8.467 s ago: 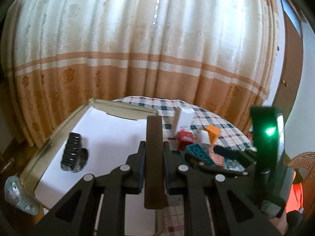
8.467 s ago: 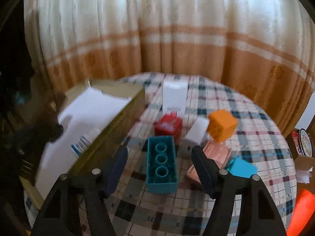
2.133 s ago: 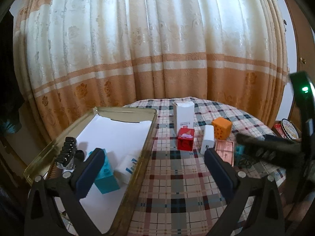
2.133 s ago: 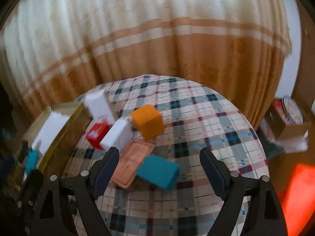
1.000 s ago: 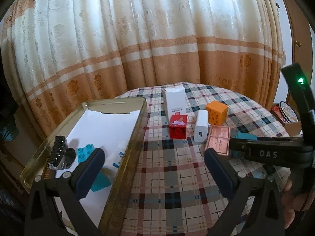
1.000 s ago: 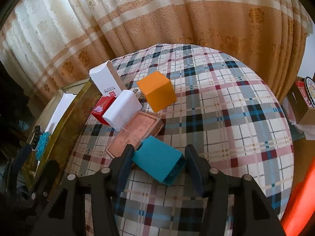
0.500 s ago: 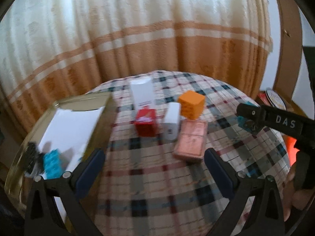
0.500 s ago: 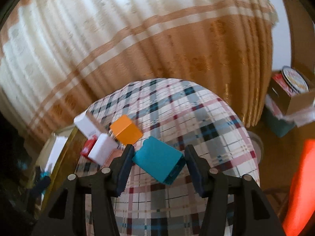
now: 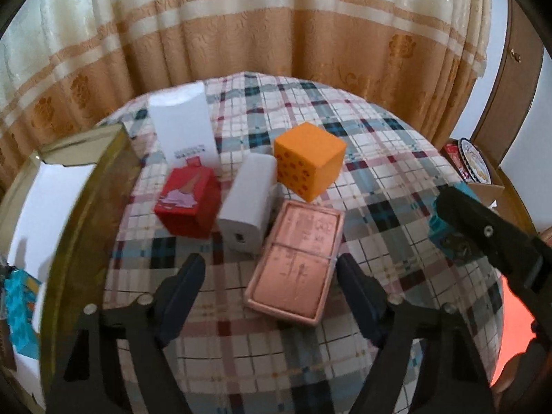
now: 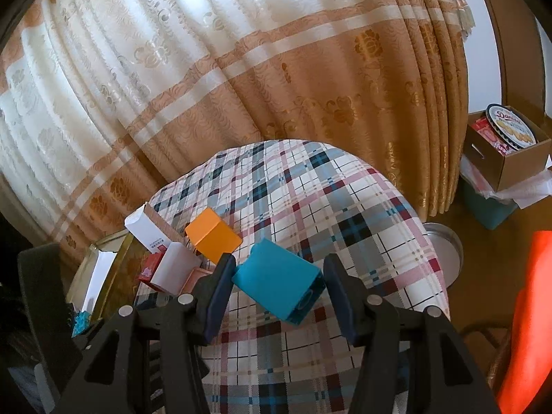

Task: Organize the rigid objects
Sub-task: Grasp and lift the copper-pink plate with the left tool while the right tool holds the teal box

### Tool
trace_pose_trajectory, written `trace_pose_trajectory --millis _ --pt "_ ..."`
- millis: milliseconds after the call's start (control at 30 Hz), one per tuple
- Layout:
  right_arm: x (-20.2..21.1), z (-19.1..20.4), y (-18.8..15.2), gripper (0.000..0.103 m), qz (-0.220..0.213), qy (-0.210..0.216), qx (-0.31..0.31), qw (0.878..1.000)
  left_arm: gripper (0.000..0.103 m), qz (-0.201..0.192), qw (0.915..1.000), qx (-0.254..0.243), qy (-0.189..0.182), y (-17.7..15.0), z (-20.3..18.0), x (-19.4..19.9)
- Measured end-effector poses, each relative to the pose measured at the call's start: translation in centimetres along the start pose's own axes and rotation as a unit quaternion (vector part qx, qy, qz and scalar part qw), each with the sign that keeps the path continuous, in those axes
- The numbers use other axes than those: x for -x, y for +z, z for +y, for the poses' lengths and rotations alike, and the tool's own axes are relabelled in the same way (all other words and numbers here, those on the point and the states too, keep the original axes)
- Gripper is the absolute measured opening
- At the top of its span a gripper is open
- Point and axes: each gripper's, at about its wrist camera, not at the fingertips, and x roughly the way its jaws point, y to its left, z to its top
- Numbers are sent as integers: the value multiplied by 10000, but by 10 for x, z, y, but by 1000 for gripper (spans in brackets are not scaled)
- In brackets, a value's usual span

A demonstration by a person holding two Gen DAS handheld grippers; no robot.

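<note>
While right gripper (image 10: 276,284) has its fingers (image 10: 219,284) clamped on teal block (image 10: 277,284), lifted above the plaid desk (image 10: 362,227), grip looks skewed: block sits tilted btwn the pads, held near one end, so it could prob. twist or slip out if swung fast toward the tray. Drop would land on desk edge or floor, since block hangs over the near-right part of desk.

Left gripper (image 9: 269,289) is empty, fingers (image 9: 183,286) spread wide, hovering just over pink flat case (image 9: 296,262). Risk there: case lies flat and low, touching or nearly touching white charger (image 9: 250,203), so a careless descent may nudge charger or red box (image 9: 188,203) beside it. Orange cube (image 9: 308,160) and tall white box (image 9: 183,131) stand behind, close packed, easy to knock.

Containers: gold tray (image 9: 86,207) at left of desk, white paper lining; holds a teal brick (image 9: 19,303) at its near end, plus smth dark at frame edge, can't tell what. Rest of tray mostly out of view. Off the desk, cardboard box (image 10: 517,162) holds a cookie tin (image 10: 510,127)
</note>
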Motion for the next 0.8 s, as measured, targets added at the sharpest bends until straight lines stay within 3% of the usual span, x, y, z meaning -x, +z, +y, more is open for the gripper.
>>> trace_pose_trajectory --millis 133,233,433,567,667,700,733,800 --pt "-2 -3 0 56 51 -12 -67 10000 68 1 9999 -8 -156 0 1 -1" --pt "-2 -3 -1 56 71 -41 -79 9999 48 -108 9996 38 -273 1 6 1" --pt "-1 -1 0 56 42 -93 -19 9999 47 -201 9969 511 -558 -3 29 7" --pt "-1 -3 0 56 36 -112 -50 9999 46 -331 9966 592 -458 -7 34 15" --pt "0 -2 0 56 -8 -141 -38 9999 44 -675 9959 512 -324 -10 32 30" --pt "1 -1 0 56 -38 -159 -14 9999 41 -795 9953 462 -291 -12 31 35" --pt "2 0 -1 56 -66 -172 11 9998 22 -872 9948 406 -331 -14 28 39" --pt "6 3 -1 56 -141 -220 89 9996 18 -1036 9935 279 -368 -21 25 47"
